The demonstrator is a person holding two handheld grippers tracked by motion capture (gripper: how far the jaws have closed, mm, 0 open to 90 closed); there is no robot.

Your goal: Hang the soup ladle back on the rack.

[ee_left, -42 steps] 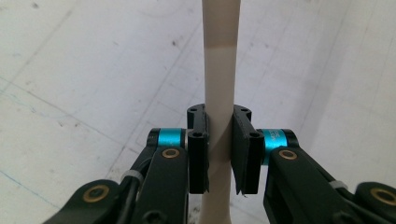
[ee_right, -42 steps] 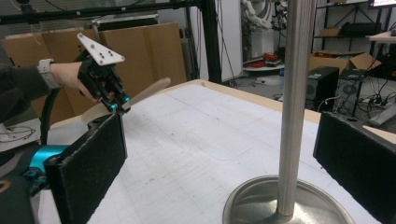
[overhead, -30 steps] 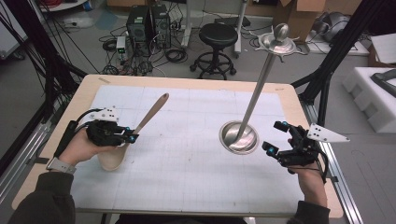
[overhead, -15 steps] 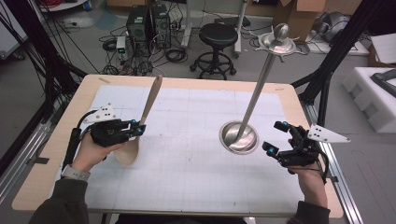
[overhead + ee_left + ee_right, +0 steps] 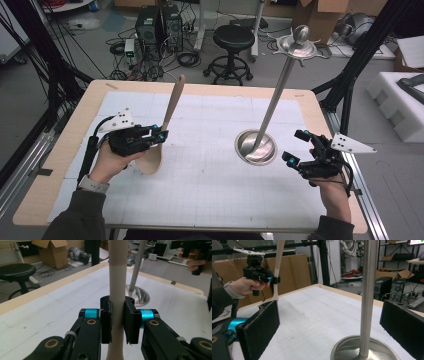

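While clamped between the left gripper (image 5: 117, 322) jaws, wooden spatula (image 5: 170, 112) stands nearly upright over the left half of the bench (image 5: 60, 165), handle rising past the pads toward the far edge, broad blade (image 5: 152, 162) hanging below the jaws close to the white mat (image 5: 210, 190). Seen in the left gripper view: both black pads pressed flat against the pale handle from either side, no gap showing, with the metal stand (image 5: 136, 291) beyond and the other hand holding its gripper at the upper right. Seen from above: right gripper (image 5: 300, 147) held just beside the stand's round base (image 5: 256, 146), jaws spread wide and holding nothing, well apart from the spatula. Shown in the right gripper view but not from above: steel pole (image 5: 368, 297) standing between the two wide pads without touching either, and the spatula gripped far off at the upper left. Shown from above alone: knob and dish at the pole's top (image 5: 299, 45).
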